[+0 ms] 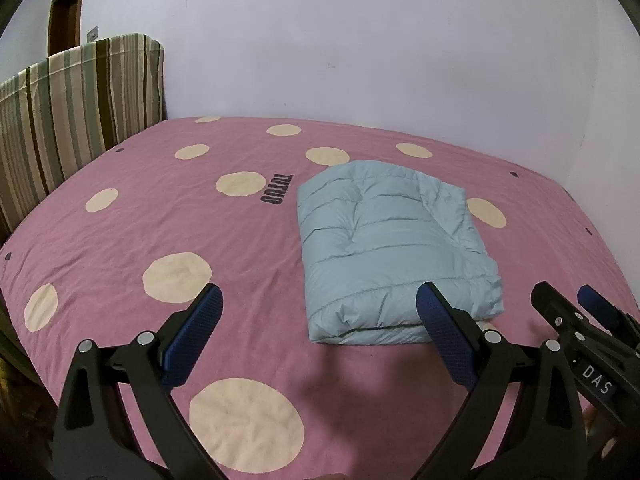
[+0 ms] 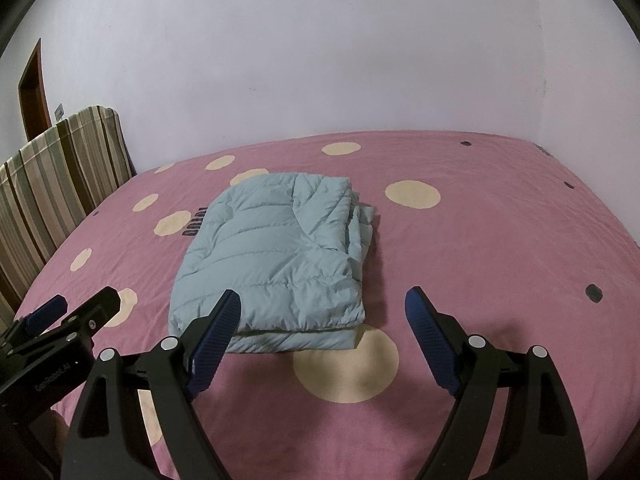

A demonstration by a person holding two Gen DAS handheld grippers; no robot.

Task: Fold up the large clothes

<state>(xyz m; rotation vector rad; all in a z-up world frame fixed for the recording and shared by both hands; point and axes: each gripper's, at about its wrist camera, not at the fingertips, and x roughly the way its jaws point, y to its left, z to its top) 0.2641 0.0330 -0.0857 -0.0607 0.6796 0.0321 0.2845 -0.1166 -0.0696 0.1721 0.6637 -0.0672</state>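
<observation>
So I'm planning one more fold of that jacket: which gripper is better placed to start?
Right, narrowly: the right gripper faces the light blue jacket's near edge; the left gripper sits off its side. Both are open.

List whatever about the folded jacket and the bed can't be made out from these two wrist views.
- Light blue jacket: its near right corner, left wrist view, hidden by a finger of the left gripper.
- Its near left corner, right wrist view, hidden by a finger of the right gripper.
- Dark lettering on the pink bedsheet: partly covered by the jacket in the right wrist view.
</observation>
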